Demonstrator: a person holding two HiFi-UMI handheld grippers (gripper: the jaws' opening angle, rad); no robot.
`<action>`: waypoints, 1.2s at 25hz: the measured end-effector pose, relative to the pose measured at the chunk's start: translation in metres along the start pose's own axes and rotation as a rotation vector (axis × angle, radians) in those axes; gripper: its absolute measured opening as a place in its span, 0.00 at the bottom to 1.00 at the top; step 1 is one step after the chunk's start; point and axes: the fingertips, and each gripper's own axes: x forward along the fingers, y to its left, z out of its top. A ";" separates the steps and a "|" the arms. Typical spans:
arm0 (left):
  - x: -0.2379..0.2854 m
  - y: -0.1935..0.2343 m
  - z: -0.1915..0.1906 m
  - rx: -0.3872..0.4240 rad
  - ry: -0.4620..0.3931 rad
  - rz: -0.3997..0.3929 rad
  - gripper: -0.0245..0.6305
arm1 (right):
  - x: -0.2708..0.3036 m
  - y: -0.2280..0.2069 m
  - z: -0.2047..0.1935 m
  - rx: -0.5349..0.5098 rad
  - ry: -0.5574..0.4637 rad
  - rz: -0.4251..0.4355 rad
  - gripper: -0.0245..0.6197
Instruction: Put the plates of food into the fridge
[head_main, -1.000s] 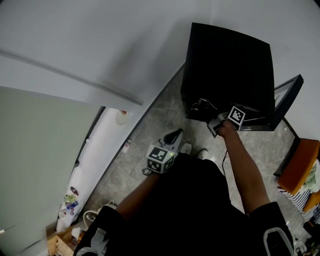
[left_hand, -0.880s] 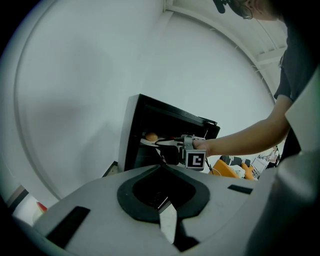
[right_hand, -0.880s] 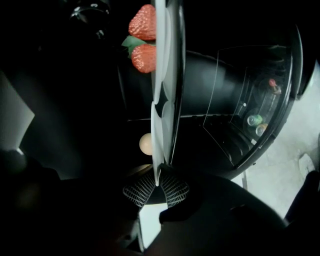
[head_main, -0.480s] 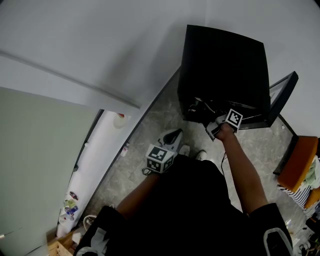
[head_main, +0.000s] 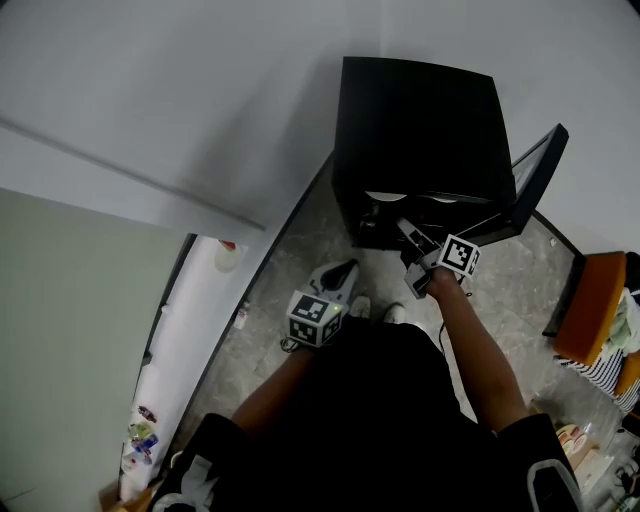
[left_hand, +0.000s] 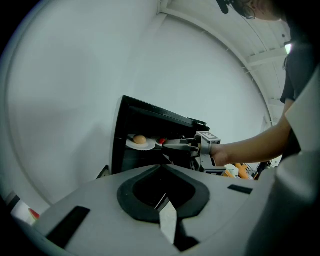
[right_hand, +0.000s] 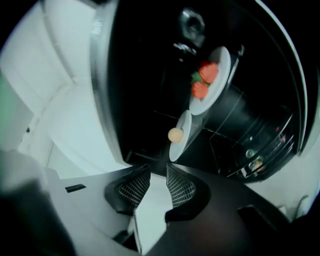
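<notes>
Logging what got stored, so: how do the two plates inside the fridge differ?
The tan-ball plate holds one pale round item; the red-food plate holds two red pieces with green. In the left gripper view the tan-ball plate sits left, the red-food plate right. Both are white, round and side by side inside the open fridge.
</notes>
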 end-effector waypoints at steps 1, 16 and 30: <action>0.001 -0.002 0.000 0.001 -0.001 -0.004 0.07 | -0.005 0.003 -0.001 -0.025 0.003 -0.008 0.21; 0.012 -0.025 -0.002 0.032 -0.002 -0.060 0.07 | -0.069 0.033 -0.015 -0.384 -0.007 -0.112 0.11; 0.012 -0.046 -0.004 0.054 0.005 -0.055 0.07 | -0.109 0.068 -0.037 -0.673 0.022 -0.105 0.11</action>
